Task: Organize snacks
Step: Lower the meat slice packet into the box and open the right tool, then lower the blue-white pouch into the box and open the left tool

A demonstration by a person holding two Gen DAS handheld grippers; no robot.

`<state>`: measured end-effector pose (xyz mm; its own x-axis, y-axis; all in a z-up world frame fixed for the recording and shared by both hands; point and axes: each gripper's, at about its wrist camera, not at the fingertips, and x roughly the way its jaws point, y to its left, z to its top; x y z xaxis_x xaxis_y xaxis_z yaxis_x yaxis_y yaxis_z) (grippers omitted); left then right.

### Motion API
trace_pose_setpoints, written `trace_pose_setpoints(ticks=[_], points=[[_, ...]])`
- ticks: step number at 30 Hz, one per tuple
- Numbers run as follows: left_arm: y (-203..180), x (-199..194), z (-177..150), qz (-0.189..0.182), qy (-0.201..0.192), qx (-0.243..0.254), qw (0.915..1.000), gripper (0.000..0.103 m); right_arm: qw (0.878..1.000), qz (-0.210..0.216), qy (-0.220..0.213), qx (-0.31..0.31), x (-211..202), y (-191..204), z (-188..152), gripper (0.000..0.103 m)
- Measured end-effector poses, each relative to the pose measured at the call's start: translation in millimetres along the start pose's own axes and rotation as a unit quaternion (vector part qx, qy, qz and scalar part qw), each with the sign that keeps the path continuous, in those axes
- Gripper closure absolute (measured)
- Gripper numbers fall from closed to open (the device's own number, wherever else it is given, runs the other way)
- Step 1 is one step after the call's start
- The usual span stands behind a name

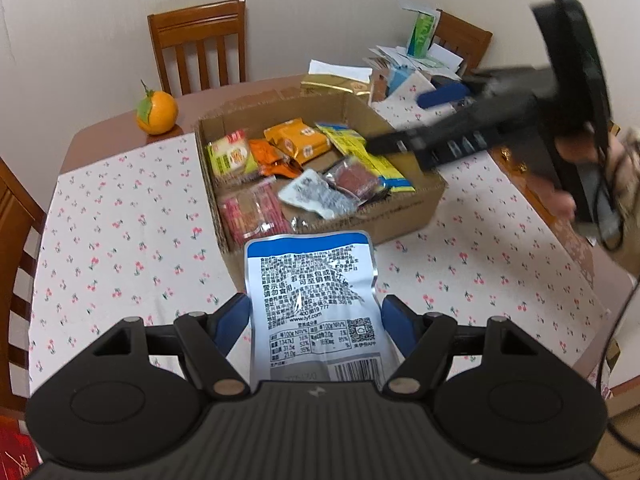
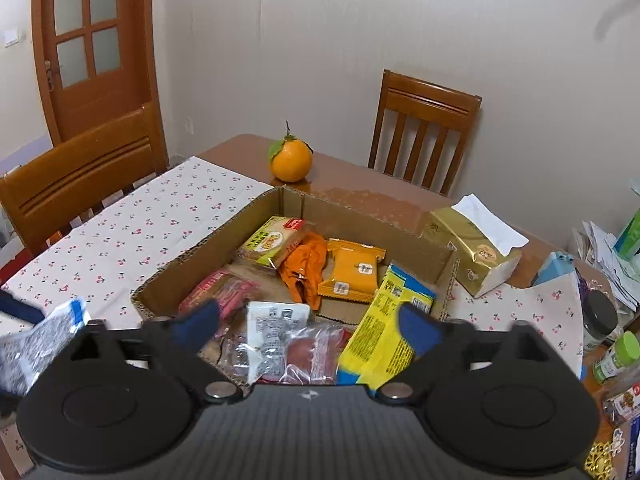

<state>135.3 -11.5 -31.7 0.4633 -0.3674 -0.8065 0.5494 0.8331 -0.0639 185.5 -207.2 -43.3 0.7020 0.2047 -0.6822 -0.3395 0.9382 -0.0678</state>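
The white-and-blue packet hangs clamped in the left tongs just short of the cardboard box, its back showing a barcode, QR code and dense Chinese print, a web address only partly legible. Many snacks already lie boxed; this one seems left. The right tongs stand wide and empty over the box, on the table.

One cardboard box, one orange, one tissue pack — three wooden chairs.
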Motion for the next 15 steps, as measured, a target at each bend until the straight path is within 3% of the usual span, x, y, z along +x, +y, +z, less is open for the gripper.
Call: trace_pose_setpoints(ticks=[15], points=[[2,34,71,-0.003,-0.029,0.028,0.9992,0.031,0.996,-0.047,0.017,0.077,-47,4,-42,0.0]])
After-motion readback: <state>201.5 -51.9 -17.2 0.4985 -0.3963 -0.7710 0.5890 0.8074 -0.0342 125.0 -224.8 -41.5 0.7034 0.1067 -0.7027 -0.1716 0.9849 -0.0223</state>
